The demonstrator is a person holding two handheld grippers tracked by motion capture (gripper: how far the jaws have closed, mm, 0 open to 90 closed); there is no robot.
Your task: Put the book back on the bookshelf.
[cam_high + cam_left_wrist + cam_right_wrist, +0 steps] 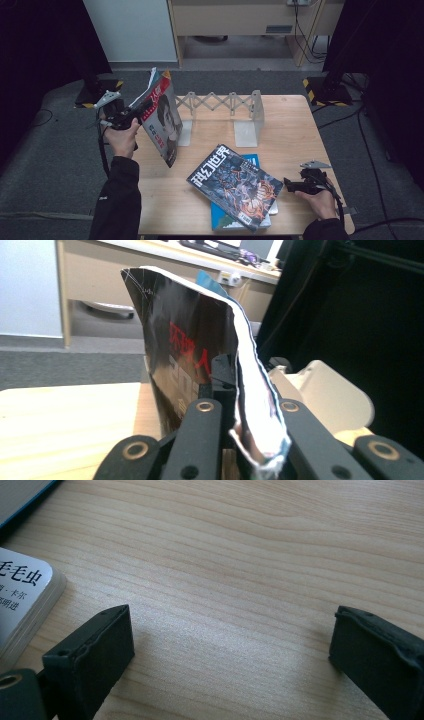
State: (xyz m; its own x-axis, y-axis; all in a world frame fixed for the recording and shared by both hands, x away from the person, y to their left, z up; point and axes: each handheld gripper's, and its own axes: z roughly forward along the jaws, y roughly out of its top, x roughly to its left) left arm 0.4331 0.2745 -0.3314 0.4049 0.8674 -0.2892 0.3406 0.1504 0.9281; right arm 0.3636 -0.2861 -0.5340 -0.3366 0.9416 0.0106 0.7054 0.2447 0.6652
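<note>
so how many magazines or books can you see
4: one magazine in the left gripper, a comic magazine atop a blue book and a white book; more may hide.

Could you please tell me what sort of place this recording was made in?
Probably an office or lab set up for recording: a wooden table ringed by black curtains, a desk with trailing cables behind, and grey carpet.

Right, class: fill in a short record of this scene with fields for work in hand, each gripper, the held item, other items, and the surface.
work in hand: a magazine lifted towards the rack
left gripper: shut on the magazine's edge, held above the table's left side
held magazine: upright, tilted, pages bowed
right gripper: open, low over bare wood
stack: a dark-covered magazine on a blue book, flat
rack: expanding metal bookend, with no books in it
table: light wood
</note>
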